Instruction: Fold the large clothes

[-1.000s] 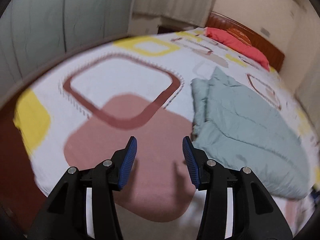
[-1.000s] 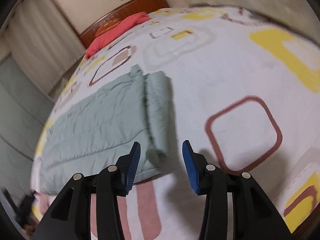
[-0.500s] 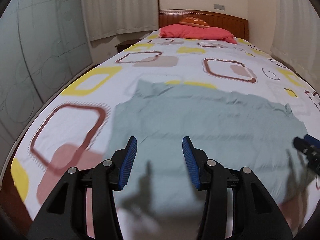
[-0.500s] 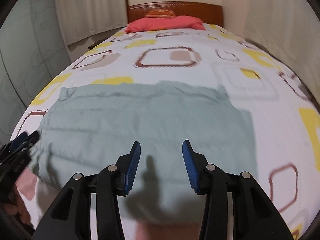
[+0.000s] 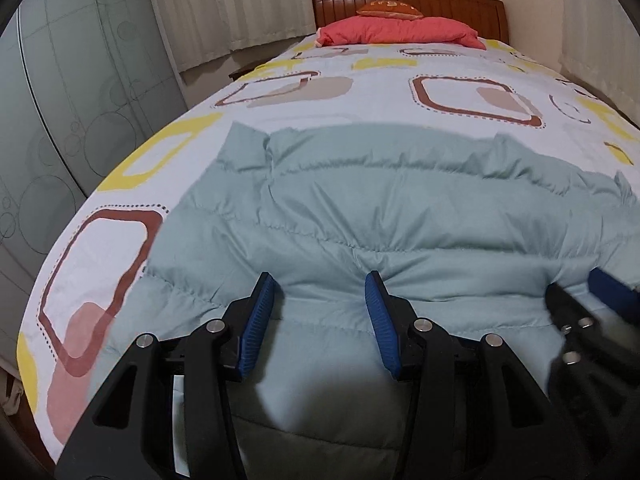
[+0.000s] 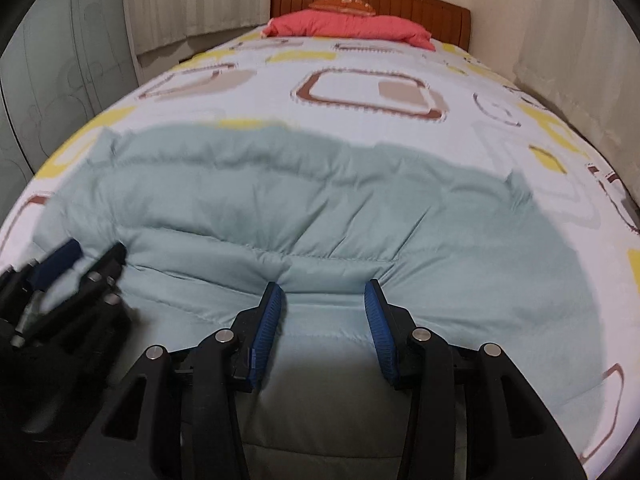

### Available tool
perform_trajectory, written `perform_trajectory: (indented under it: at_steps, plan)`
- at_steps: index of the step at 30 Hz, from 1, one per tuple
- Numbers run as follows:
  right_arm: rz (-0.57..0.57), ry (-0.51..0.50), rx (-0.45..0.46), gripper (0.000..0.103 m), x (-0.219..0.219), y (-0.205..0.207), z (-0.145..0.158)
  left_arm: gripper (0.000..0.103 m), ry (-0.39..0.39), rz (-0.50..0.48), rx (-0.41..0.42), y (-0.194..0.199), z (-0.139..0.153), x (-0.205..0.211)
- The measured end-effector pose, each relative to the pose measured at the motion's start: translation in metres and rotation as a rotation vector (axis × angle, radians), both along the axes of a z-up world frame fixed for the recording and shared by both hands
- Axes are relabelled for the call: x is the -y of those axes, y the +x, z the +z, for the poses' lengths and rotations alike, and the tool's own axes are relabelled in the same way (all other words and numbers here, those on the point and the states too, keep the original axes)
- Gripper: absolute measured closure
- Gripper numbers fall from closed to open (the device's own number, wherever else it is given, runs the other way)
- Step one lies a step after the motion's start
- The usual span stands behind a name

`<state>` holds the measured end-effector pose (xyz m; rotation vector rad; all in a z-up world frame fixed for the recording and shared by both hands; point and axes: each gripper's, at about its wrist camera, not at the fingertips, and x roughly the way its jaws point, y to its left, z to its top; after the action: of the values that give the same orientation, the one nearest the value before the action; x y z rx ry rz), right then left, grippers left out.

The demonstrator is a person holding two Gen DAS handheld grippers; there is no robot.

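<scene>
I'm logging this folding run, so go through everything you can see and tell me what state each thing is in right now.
Left gripper: open, fingertips pressing into the jacket's near edge.
Right gripper: open, fingertips also against the near edge.
Green padded jacket: lying flat across the bed, puffy, not yet gripped.
Patterned bedspread: spread smooth.
Red pillow: lying at the headboard.
Curtains: drawn shut.

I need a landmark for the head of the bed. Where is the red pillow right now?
In both wrist views the red pillow lies at the far end of the bed, against the wooden headboard, well beyond the green quilted garment.
</scene>
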<state>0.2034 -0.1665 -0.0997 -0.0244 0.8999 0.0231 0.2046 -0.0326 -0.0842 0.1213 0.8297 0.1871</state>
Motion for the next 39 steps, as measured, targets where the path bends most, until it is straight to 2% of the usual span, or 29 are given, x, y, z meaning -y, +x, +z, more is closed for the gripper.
perform_trajectory:
  at_steps: [11, 17, 20, 22, 24, 27, 30, 34, 37, 39]
  plan:
    - [-0.004, -0.015, 0.002, 0.059, -0.003, 0.002, -0.012, 0.056, 0.001, -0.004, -0.02, 0.004, -0.013, 0.002]
    - [-0.003, -0.006, 0.013, 0.059, -0.003, 0.0, -0.011, 0.055, -0.063, -0.013, -0.028, 0.002, -0.003, -0.008]
    - [-0.002, -0.002, 0.017, 0.059, -0.002, -0.001, -0.011, 0.051, -0.118, 0.003, -0.025, -0.003, 0.007, -0.022]
    - [-0.003, 0.0, 0.019, 0.059, -0.002, -0.002, -0.01, 0.041, -0.15, 0.041, -0.007, -0.004, 0.016, -0.038]
    - [-0.001, -0.003, 0.02, 0.059, -0.002, -0.002, -0.01, 0.037, -0.214, 0.095, 0.013, -0.008, 0.024, -0.061]
    - [-0.001, -0.004, 0.023, 0.058, -0.002, -0.002, -0.01, 0.035, -0.451, 0.227, 0.051, -0.024, 0.024, -0.112]
    - [-0.001, -0.003, 0.023, 0.058, -0.002, -0.002, -0.01, 0.035, -0.637, 0.298, 0.071, -0.036, 0.013, -0.143]
    - [-0.001, -0.003, 0.023, 0.058, -0.002, -0.002, -0.01, 0.035, -0.781, 0.371, 0.093, -0.051, 0.001, -0.167]
    - [-0.001, -0.006, 0.024, 0.058, -0.002, -0.002, -0.01, 0.034, -0.834, 0.4, 0.109, -0.059, -0.006, -0.176]
    - [-0.001, -0.005, 0.024, 0.058, -0.002, -0.002, -0.01, 0.033, -0.881, 0.397, 0.085, -0.057, -0.014, -0.179]
